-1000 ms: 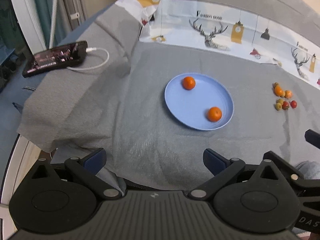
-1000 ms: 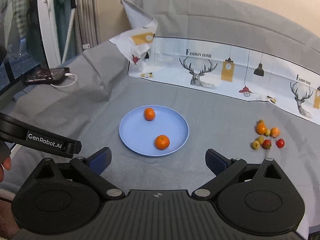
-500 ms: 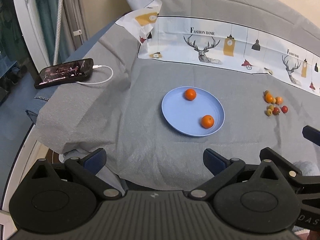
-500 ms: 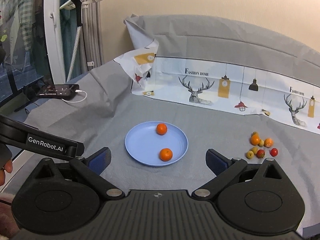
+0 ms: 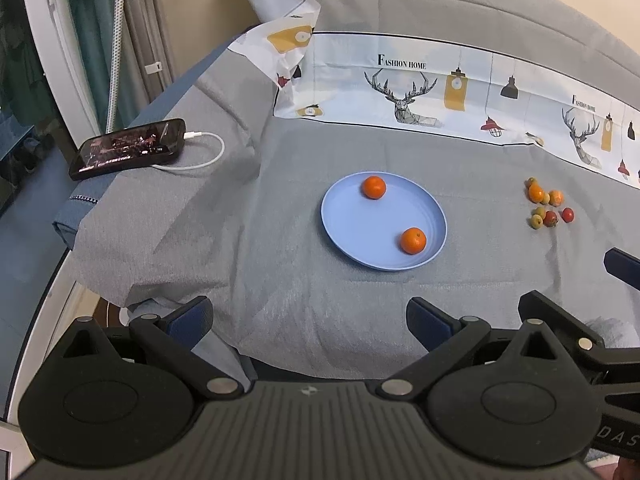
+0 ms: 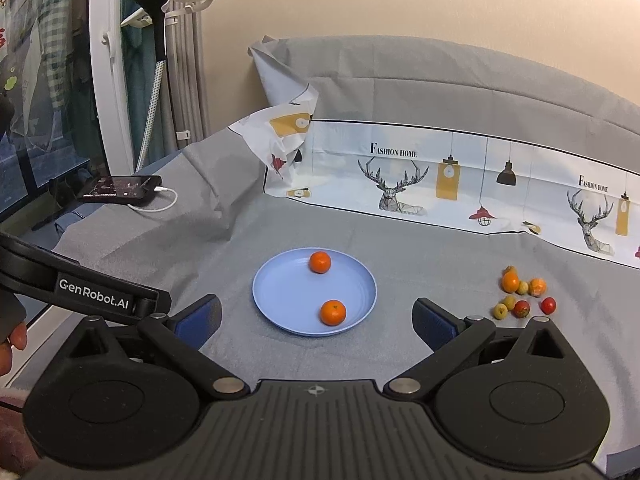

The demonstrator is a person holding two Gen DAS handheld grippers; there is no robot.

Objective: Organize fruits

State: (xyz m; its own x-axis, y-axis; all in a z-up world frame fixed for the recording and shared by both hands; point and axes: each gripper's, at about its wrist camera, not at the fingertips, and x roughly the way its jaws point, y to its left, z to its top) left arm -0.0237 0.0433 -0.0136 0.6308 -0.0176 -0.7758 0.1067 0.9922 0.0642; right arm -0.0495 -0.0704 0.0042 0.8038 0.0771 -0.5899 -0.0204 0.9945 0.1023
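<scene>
A light blue plate lies on the grey cloth with two oranges on it, one at the far rim and one at the near rim. To its right sits a cluster of several small fruits, orange, yellow-green and red. My left gripper is open and holds nothing, well short of the plate. My right gripper is open too, with the plate's near edge seen between its fingers from above.
A black phone on a white charging cable lies at the left edge of the cloth. A printed deer-pattern cloth runs along the back. The cloth's front edge drops off near my left gripper.
Both grippers have pulled back and risen, so the plate and fruits look smaller and farther. Nothing on the cloth has moved.
</scene>
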